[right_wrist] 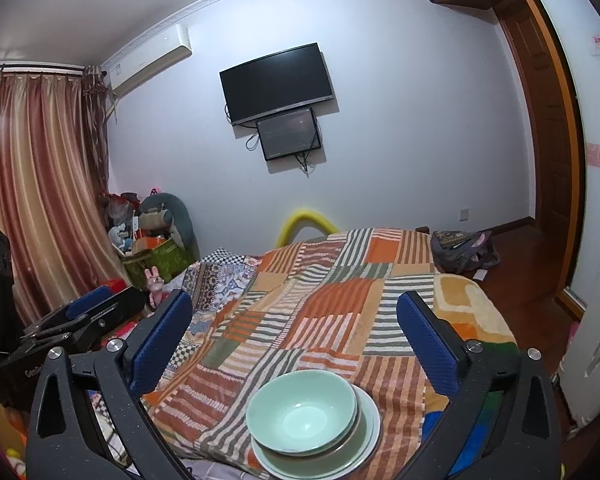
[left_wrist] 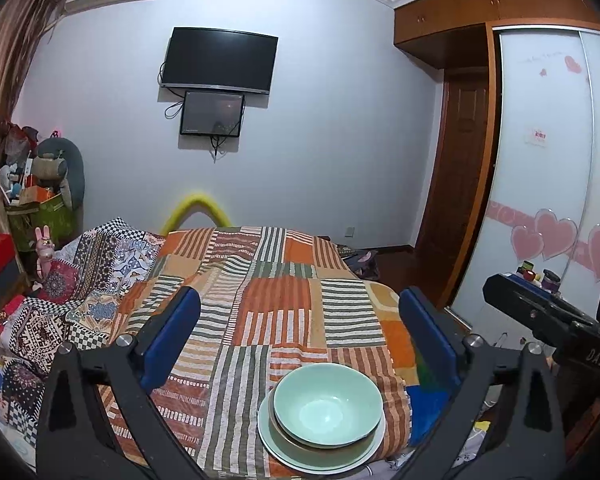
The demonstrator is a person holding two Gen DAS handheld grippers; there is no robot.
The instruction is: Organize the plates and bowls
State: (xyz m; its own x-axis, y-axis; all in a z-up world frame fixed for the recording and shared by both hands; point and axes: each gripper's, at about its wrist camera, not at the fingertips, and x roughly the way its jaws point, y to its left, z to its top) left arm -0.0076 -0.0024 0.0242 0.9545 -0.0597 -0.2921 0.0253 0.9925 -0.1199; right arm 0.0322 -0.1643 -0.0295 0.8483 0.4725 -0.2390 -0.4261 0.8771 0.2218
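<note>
Now | both tongs (left_wrist: pixel 300 344) (right_wrist: pixel 294 344) gaping, empty | bowl (left_wrist: pixel 327 403) on plate (left_wrist: pixel 320 456) below them

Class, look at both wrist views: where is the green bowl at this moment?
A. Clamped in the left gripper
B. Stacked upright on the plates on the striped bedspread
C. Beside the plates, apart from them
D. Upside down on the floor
B: the green bowl sits upright on the stacked plates on the striped bedspread, and neither open gripper touches it.
</note>
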